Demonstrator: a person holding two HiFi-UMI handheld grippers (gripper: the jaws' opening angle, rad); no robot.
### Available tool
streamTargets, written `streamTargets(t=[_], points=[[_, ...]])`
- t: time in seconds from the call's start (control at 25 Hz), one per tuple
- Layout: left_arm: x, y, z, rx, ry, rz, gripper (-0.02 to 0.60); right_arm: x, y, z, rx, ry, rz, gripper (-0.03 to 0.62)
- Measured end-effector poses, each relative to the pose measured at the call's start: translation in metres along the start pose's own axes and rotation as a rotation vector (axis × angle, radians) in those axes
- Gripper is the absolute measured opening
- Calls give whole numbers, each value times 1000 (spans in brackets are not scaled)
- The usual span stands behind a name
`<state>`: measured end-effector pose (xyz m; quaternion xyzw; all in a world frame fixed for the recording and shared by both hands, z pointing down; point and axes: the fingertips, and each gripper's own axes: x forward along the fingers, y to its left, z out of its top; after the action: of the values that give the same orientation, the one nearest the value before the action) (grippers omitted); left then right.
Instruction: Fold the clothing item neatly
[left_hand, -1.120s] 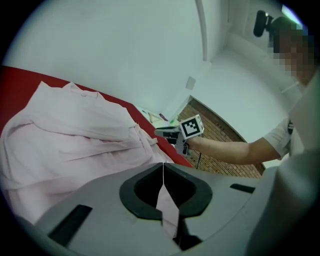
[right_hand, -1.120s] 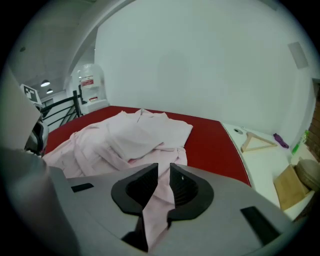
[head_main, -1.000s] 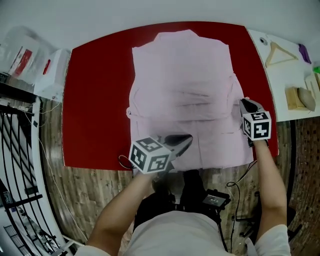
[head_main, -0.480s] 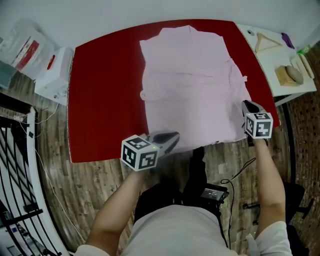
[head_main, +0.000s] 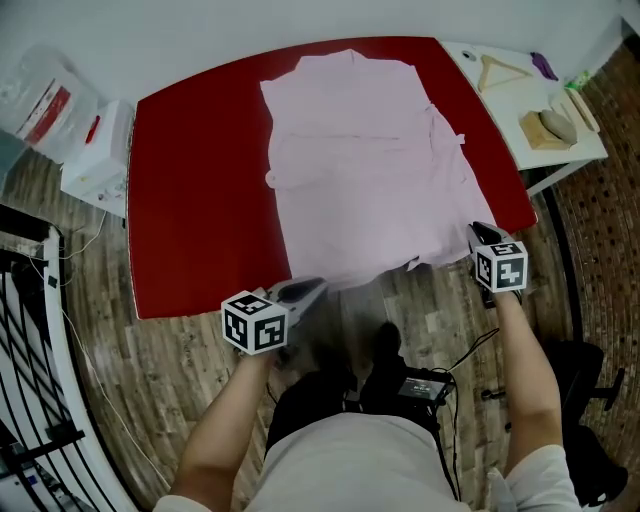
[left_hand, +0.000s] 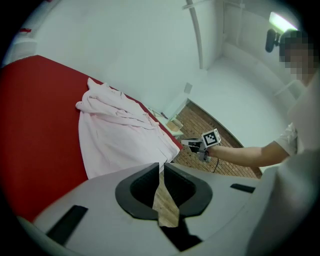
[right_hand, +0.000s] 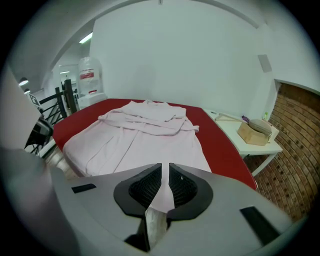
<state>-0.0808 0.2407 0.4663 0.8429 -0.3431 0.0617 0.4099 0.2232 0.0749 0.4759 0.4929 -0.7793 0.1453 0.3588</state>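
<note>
The garment (head_main: 350, 170) is a plain pale pink all over, on a deep red table (head_main: 190, 210). Below them in the head view the floor (head_main: 140, 390) is grey-brown wood planking, and at the right edge there is reddish-brown brick paving (head_main: 600, 220). The left gripper (head_main: 316, 286) and right gripper (head_main: 477, 231) are grey with black pads, and each carries a white cube with black square markers. At upper right a white side table (head_main: 510, 120) bears a pale wooden hanger (head_main: 497, 70), a tan box (head_main: 540, 135) and a purple scrap (head_main: 545, 66). At upper left — white bags (head_main: 95, 150) with red print. The wall (head_main: 200, 35) is white, and the railing (head_main: 30, 330) at lower left is black.
</note>
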Motion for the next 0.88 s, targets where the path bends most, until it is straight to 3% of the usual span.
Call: streamTargets(t=[0.2, 0.32, 0.44, 0.64, 0.88], points=[[-6, 11, -34, -70, -33, 100, 14, 8, -1, -36, -6, 49, 51, 29], [-6, 25, -55, -112, -64, 182, 105, 19, -11, -56, -6, 65, 73, 29], [-3, 39, -72, -130, -98, 269, 149, 28, -25, -73, -11, 71, 86, 31], [9, 53, -97, -119, -125, 363, 163, 32, -49, -101, -34, 65, 140, 37], [22, 77, -130, -75, -133, 455, 163, 44, -73, -148, -83, 86, 237, 138]])
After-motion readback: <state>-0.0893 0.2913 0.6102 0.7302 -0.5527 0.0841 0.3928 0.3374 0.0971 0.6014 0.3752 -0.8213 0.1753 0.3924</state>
